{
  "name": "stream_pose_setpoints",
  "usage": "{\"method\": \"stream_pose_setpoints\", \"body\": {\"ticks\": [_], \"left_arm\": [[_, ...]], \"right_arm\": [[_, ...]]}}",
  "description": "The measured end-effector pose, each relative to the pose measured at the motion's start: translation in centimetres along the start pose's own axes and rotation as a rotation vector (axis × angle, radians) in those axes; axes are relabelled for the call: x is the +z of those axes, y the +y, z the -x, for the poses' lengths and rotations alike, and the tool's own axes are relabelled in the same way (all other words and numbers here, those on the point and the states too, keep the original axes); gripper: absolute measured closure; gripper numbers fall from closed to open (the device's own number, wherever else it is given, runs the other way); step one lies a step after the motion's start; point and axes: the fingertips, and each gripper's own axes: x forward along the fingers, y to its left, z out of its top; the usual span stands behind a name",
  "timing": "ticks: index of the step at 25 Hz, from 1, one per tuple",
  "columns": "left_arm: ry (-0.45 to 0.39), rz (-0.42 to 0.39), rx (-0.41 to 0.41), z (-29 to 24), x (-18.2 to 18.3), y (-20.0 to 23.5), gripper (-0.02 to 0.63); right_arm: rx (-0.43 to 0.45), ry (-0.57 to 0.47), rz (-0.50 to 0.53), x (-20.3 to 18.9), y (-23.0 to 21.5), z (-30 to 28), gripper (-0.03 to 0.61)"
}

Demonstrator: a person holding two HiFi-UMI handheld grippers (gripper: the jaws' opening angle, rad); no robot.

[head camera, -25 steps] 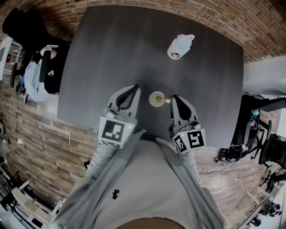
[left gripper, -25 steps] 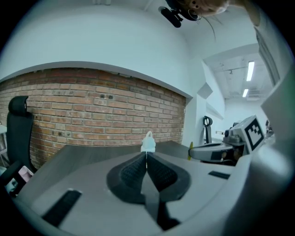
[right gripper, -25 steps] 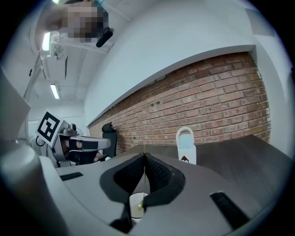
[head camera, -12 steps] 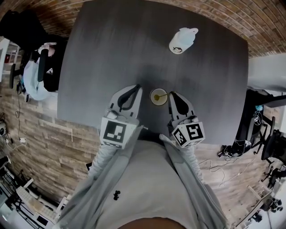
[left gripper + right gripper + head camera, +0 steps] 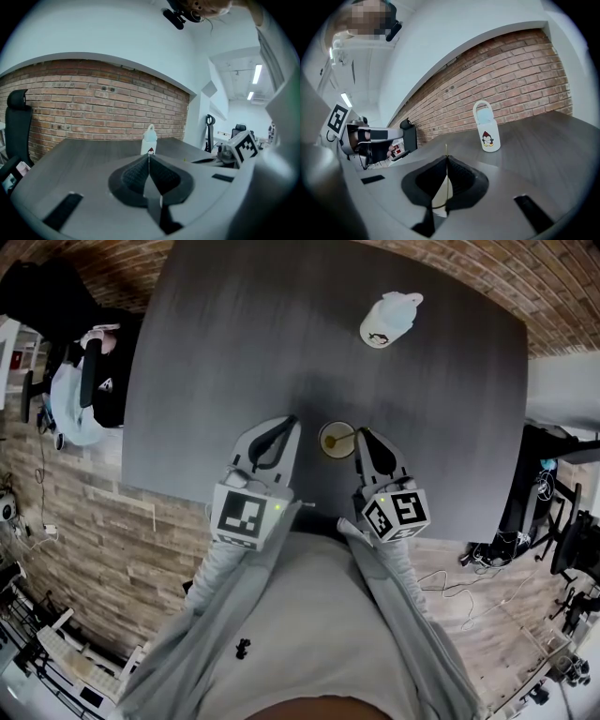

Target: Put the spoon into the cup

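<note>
One thin, pale green spoon is seen from the head view. Its long axis runs left to right across the near part of the table. The left end is dipped into the mouth of the cup, and the handle end points right, towards the right gripper. The spoon is slanted rather than laid flat, since one end is inside the cup and the other is raised to the jaws.

In the right gripper view, the jaws of the right gripper are pressed together on the spoon handle. The handle is seen as a fine upright line, pinched at the very tips and standing a little beyond them. The cream cup is glimpsed below, through the gap behind the closed tips.

One cup is counted. It stands between the two grippers, just beside the right one and apart from the left gripper.

In the left gripper view, the jaws of the left gripper are met tip to tip, with nothing between them.

One white bottle with a penguin print and a loop handle is stood at the far right of the table, well apart from the cup. It is also seen upright in the right gripper view and the left gripper view.
</note>
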Motion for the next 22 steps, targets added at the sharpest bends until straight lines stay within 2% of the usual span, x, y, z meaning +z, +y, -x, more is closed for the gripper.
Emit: {"method": "stream_pose_setpoints", "body": {"ticks": [8, 13, 22], "left_arm": [[0.012, 0.022, 0.009, -0.1, 0.2, 0.3, 0.594], [-0.001, -0.025, -0.003, -0.3, 0.2, 0.5, 0.594], [-0.006, -0.022, 0.008, -0.5, 0.5, 0.9, 0.594]], "right_arm": [[-0.005, 0.022, 0.015, -0.5, -0.2, -0.6, 0.558], [-0.018, 0.044, 0.016, -1.1, -0.7, -0.7, 0.558], [-0.025, 0.085, 0.0, -1.8, -1.3, -1.3, 0.554]]}}
